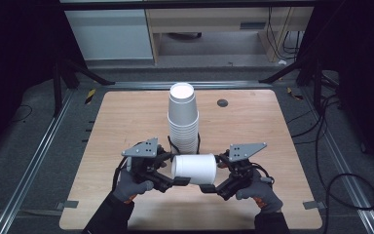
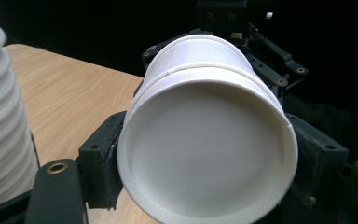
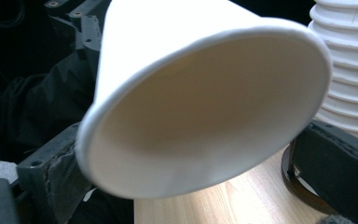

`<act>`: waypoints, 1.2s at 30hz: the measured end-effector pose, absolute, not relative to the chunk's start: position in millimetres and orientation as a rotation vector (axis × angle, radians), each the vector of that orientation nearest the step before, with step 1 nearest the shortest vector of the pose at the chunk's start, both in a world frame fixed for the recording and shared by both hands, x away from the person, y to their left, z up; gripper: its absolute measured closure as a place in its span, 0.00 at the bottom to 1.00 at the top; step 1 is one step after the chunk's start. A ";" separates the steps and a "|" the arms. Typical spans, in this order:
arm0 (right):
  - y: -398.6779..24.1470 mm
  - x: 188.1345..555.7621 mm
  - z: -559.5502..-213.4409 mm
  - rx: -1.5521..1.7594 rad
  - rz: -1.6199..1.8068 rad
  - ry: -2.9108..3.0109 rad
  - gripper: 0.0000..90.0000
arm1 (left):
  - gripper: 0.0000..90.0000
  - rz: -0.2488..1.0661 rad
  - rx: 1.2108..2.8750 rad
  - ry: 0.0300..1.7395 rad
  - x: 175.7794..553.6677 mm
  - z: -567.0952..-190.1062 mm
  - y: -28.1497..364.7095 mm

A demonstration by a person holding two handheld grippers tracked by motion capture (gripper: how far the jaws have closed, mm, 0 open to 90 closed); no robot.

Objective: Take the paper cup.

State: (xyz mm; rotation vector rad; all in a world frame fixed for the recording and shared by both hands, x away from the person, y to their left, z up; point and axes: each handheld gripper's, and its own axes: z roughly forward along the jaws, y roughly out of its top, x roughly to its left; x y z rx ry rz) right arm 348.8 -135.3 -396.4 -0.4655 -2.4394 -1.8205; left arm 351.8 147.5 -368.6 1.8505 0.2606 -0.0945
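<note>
A white paper cup [image 1: 195, 168] lies on its side in the air between my two grippers, just in front of a tall stack of upturned white cups [image 1: 182, 122]. My left gripper [image 1: 175, 169] is shut on its base end: in the left gripper view the cup's bottom [image 2: 205, 149] faces me with a pad against each side. My right gripper [image 1: 213, 171] stands wide around the mouth end, and in the right gripper view the open mouth [image 3: 205, 116] faces me with both pads against the rim. The stack [image 2: 0, 116] [image 3: 349, 70] rises beside the held cup.
The wooden table [image 1: 126, 117] carries a small dark disc [image 1: 222, 103] at the back right of the stack. A black ring [image 3: 303, 186] sits under the stack's foot. Metal rails and cables run along the floor on both sides.
</note>
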 end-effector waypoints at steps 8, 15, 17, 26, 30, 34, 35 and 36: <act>-131.3 348.4 -397.6 -0.430 -1.824 -2.428 0.06 | 0.27 -0.106 1.845 0.240 349.7 -369.4 143.2; -130.2 348.1 -398.6 -0.398 -1.827 -2.428 0.09 | 0.27 -0.114 1.851 0.228 349.8 -370.0 143.0; -130.4 348.0 -398.8 -0.393 -1.818 -2.428 0.10 | 0.27 -0.114 1.854 0.229 349.8 -370.3 143.2; -130.8 348.4 -399.6 -0.397 -1.815 -2.423 0.12 | 0.27 -0.120 1.853 0.232 350.8 -371.3 143.1; -131.2 348.4 -400.1 -0.395 -1.808 -2.428 0.12 | 0.26 -0.116 1.859 0.228 350.7 -371.6 142.2; -131.8 348.4 -400.4 -0.395 -1.807 -2.434 0.12 | 0.25 -0.113 1.860 0.231 350.5 -371.7 141.5; -132.0 348.4 -400.2 -0.396 -1.807 -2.436 0.12 | 0.25 -0.112 1.860 0.234 350.4 -371.4 141.4; -132.2 348.6 -400.0 -0.396 -1.810 -2.436 0.12 | 0.25 -0.104 1.857 0.239 349.7 -371.0 141.0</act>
